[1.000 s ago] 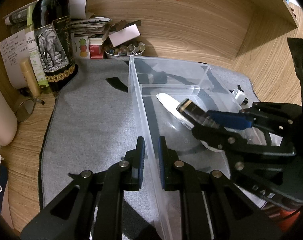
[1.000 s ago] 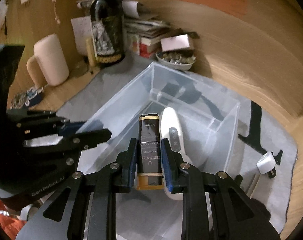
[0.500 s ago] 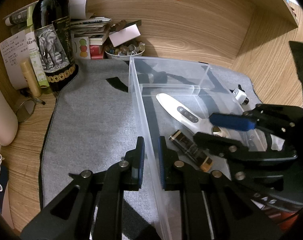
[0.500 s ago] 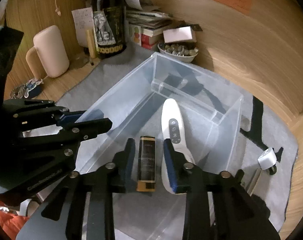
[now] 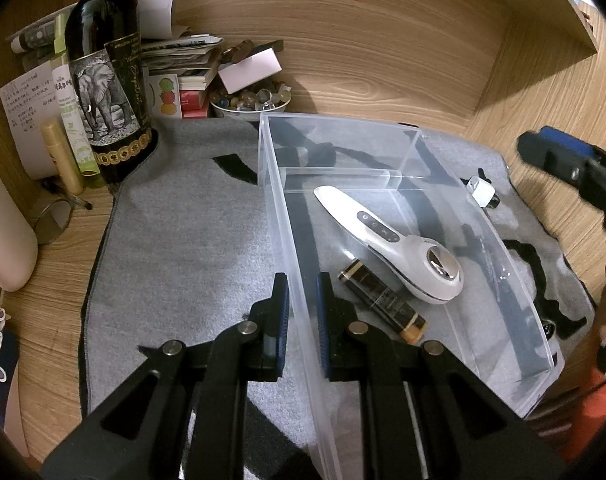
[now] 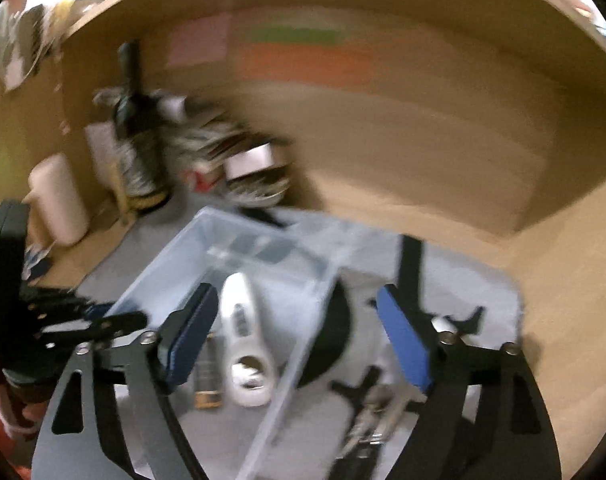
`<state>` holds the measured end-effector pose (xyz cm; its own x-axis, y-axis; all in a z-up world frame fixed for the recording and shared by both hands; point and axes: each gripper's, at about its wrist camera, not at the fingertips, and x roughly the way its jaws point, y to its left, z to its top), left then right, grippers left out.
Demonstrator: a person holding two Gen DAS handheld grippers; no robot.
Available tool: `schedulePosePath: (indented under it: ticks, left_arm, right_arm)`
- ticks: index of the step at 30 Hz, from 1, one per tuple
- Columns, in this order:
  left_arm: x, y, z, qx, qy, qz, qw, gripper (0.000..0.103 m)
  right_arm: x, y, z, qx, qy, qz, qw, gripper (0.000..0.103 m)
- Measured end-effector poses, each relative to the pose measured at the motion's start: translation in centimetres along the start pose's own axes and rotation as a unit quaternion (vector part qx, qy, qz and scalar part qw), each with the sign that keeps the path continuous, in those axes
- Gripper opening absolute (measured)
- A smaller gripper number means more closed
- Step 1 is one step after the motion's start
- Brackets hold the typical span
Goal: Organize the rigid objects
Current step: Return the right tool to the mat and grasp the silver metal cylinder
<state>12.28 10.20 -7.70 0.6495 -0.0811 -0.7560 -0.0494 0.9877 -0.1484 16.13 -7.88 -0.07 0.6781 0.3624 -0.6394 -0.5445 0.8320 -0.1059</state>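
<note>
The left gripper (image 5: 303, 312) pinches the clear plastic bin's (image 5: 503, 264) thin left wall at lower centre. Inside, a smooth white handheld device (image 5: 395, 240) lies just beside a dark gold-capped tube (image 5: 383, 306). The right gripper (image 6: 295, 332), fingers spread wide and holding nothing, hangs blurred above the bin's right rim. Grey felt mat (image 5: 183, 248) lies bare at left.

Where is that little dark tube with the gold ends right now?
In the left wrist view the dark tube lies on the floor of the clear bin, right beside the white handheld device and close to the left gripper.
</note>
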Motion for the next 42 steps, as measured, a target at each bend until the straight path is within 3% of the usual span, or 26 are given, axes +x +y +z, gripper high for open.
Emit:
schedulePosePath:
  ticks: [6, 13, 21, 27, 31, 36, 38, 40, 42]
  left_arm:
    - [0.0, 0.0, 0.0, 0.000, 0.000, -0.001, 1.0000, 0.013]
    - [0.0, 0.0, 0.0, 0.001, 0.000, -0.001, 1.0000, 0.013]
    - [0.0, 0.0, 0.0, 0.001, 0.000, 0.000, 1.0000, 0.013]
    - [0.0, 0.0, 0.0, 0.000, 0.001, 0.000, 1.0000, 0.013]
    - [-0.1, 0.0, 0.0, 0.002, 0.000, 0.001, 1.0000, 0.013]
    - [-0.1, 0.0, -0.1, 0.002, 0.000, 0.002, 1.0000, 0.013]
    - [-0.1, 0.0, -0.1, 0.003, 0.000, 0.002, 1.0000, 0.013]
    - [-0.1, 0.1, -0.1, 0.003, 0.000, 0.002, 1.0000, 0.013]
    - [-0.1, 0.2, 0.0, 0.003, 0.001, 0.003, 1.0000, 0.013]
  right_arm:
    - [-0.2, -4.4, -0.6, 0.038, 0.005, -0.055, 0.998, 0.082]
    - [2.0, -8.2, -3.7, 0.072, 0.065, -0.089, 0.991, 0.082]
    - [6.0, -10.7, -7.4, 0.103, 0.148, -0.085, 0.980, 0.080]
    - [6.5, -11.7, -9.2, 0.125, 0.167, -0.069, 0.976, 0.077]
    - [6.2, -12.2, -9.9, 0.142, 0.170, -0.050, 0.974, 0.063]
    - [5.8, -11.3, -10.6, 0.110, 0.174, -0.068, 0.976, 0.052]
    - [5.3, -11.0, -10.8, 0.104, 0.171, -0.065, 0.978, 0.041]
    - [5.0, -10.8, -11.0, 0.099, 0.167, -0.062, 0.979, 0.020]
    - [4.4, -10.6, -11.1, 0.097, 0.166, -0.069, 0.979, 0.014]
